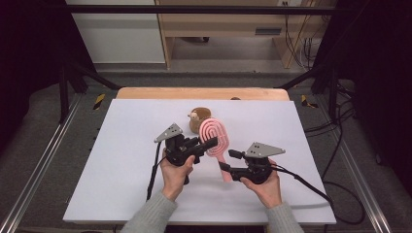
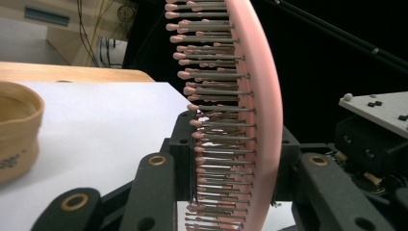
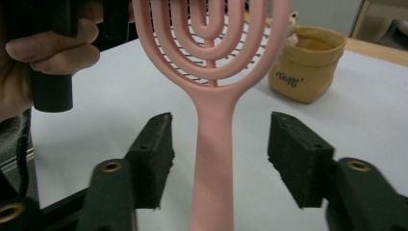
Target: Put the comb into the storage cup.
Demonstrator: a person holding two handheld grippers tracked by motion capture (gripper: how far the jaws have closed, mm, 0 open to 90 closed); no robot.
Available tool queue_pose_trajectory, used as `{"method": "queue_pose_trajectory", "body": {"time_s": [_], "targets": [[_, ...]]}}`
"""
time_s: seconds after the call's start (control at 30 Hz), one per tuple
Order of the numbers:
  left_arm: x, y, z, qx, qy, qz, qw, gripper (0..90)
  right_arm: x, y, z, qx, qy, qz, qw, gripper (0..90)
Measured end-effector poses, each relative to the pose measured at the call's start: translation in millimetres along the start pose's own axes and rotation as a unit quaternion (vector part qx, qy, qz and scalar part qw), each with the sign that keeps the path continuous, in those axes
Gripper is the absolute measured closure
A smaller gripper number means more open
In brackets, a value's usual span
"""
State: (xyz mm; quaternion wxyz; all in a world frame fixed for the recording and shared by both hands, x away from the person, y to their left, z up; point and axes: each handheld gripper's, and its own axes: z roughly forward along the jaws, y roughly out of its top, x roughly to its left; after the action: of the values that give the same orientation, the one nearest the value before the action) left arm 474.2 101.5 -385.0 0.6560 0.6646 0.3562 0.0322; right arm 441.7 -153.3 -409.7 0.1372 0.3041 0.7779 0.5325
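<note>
Left gripper (image 1: 212, 142) clamped; right gripper (image 1: 228, 160) jaws apart.

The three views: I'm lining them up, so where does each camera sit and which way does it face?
High view: above the table, looking forward and down; both forearms, left claw, right claw.
Left gripper view: on the left claw, facing the hairbrush edge-on, clamped.
Right gripper view: on the right claw, facing the brush handle between open jaws; a hand shows.
All share the hairbrush and the pouch.
</note>
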Motion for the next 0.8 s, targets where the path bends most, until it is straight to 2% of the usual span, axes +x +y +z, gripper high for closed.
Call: {"method": "queue_pose_trajectory", "body": {"time_s": [0.13,0.33,0.8], "targets": [[2.6,4.2,-3.9,-0.002,0.013,0.006,0.9999,63.4,-1.4,0.6,-0.5,-0.009,-0.005,-0.003,0.9999,25.9],[5.5,9.5,-9.7,-0.002,0.026,0.015,0.9996,63.3,-6.5,-1.1,-0.7,-0.006,-0.017,-0.003,0.9998,15.7],[11.6,22.8,-26.3,-0.011,0.052,0.029,0.9982,63.3,-16.1,-5.8,-5.7,-0.005,-0.028,0.019,0.9994,3.7]]}}
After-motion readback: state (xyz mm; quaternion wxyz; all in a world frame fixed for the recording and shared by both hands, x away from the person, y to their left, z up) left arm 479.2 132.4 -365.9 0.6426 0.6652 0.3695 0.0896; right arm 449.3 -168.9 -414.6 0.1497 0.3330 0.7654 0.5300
